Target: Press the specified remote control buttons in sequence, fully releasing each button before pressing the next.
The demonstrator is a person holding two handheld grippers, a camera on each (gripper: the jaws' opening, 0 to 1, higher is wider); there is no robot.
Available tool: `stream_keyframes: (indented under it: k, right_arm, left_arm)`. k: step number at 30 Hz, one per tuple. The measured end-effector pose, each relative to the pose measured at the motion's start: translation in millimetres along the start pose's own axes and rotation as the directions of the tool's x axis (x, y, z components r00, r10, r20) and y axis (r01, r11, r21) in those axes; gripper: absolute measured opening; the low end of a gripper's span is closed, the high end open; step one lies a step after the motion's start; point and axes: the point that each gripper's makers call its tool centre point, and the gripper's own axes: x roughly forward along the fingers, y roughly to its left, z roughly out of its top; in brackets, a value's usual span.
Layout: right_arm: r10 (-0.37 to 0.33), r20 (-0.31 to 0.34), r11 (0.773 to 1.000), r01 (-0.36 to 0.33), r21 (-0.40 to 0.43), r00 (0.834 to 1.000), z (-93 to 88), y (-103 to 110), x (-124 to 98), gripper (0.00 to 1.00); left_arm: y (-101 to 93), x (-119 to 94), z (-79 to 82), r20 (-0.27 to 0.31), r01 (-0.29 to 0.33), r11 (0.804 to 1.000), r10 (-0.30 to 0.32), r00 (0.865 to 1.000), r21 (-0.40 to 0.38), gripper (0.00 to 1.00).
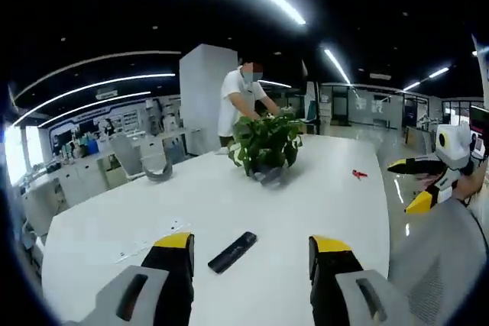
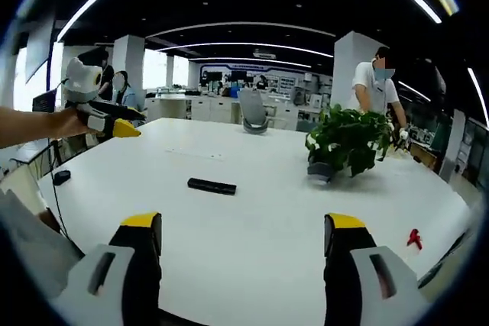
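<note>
Slim black rectangular remote control (image 1: 233, 252) flat on white desk (image 1: 321, 188), long axis 2–8 o'clock, touching nothing. Left hand-held gripper (image 1: 252, 253) nearer, released, remote between jaws. Right hand-held gripper (image 2: 243, 236) released; remote (image 2: 212, 185) at 11 o'clock, well apart.

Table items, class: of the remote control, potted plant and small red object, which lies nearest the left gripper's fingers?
The black remote control, flat just beyond the fingers; the other two sit farther back.

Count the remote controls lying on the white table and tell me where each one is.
1. The black remote control lies flat on the white table, on the near part, ahead of the left claw, well clear of the potted plant. Others could lie hidden behind the plant.
</note>
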Motion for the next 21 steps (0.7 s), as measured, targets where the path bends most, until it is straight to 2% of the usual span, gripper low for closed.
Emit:
stream_keyframes:
  k: [2,4,7,8,10,12,14,15,16,18,20,21]
  right_arm:
    - [-0.009,-0.008,0.997,0.008,-0.070,1.000,-0.2,-6,-2,0.92]
    - [-0.008,-0.005,0.998,0.008,-0.056,1.000,-2.0,-10,-2,0.94]
    - [-0.006,-0.019,1.000,0.006,-0.005,1.000,-6.5,-18,2,0.94]
    - [-0.010,-0.028,1.000,0.010,0.004,1.000,-8.1,-20,3,0.94]
    - [-0.010,-0.017,1.000,0.010,0.023,1.000,-7.4,-19,4,0.94]
    - [-0.001,-0.016,0.999,0.001,0.047,1.000,-7.4,-16,6,0.95]
    - [-0.001,-0.018,0.999,0.002,0.045,1.000,-8.1,-15,7,0.95]
    - [-0.002,-0.017,0.999,0.003,0.044,1.000,-8.5,-15,7,0.95]
    - [-0.004,-0.018,0.999,0.005,0.045,1.000,-9.3,-16,7,0.95]
    - [-0.008,-0.017,0.999,0.009,0.052,1.000,-10.0,-17,7,0.95]
    - [-0.014,-0.012,0.998,0.015,0.059,1.000,-9.5,-19,6,0.95]
    - [-0.016,-0.010,0.998,0.016,0.062,1.000,-9.4,-19,5,0.95]
  left_arm:
    - [-6.2,-17,0.8,0.033,-0.037,0.998,0.039,0.999,-0.042,0.64]
    - [-11.2,-34,-5.8,0.035,-0.071,0.995,0.074,0.997,-0.066,0.70]
    - [-9.8,-59,-18.3,0.036,-0.173,0.983,0.176,0.984,-0.057,0.77]
    - [-9.0,-71,-23.1,0.038,-0.222,0.972,0.226,0.973,-0.075,0.80]
    - [-12.1,-89,-28.5,0.062,-0.267,0.957,0.275,0.959,-0.116,0.84]
    - [-13.2,-102,-38.3,0.049,-0.309,0.939,0.319,0.946,-0.151,0.85]
    - [-13.4,-117,-50.2,0.040,-0.363,0.915,0.375,0.926,-0.174,0.89]
    - [-12.5,-126,-57.0,0.040,-0.405,0.892,0.420,0.907,-0.201,0.90]
    - [-12.7,-131,-62.2,0.037,-0.425,0.878,0.443,0.896,-0.221,0.91]
    - [-18.7,-139,-78.4,-0.009,-0.451,0.864,0.461,0.888,-0.224,0.91]
    - [-20.5,-145,-86.1,-0.021,-0.476,0.850,0.485,0.874,-0.226,0.90]
    - [-21.4,-146,-89.0,-0.024,-0.479,0.846,0.487,0.873,-0.236,0.90]
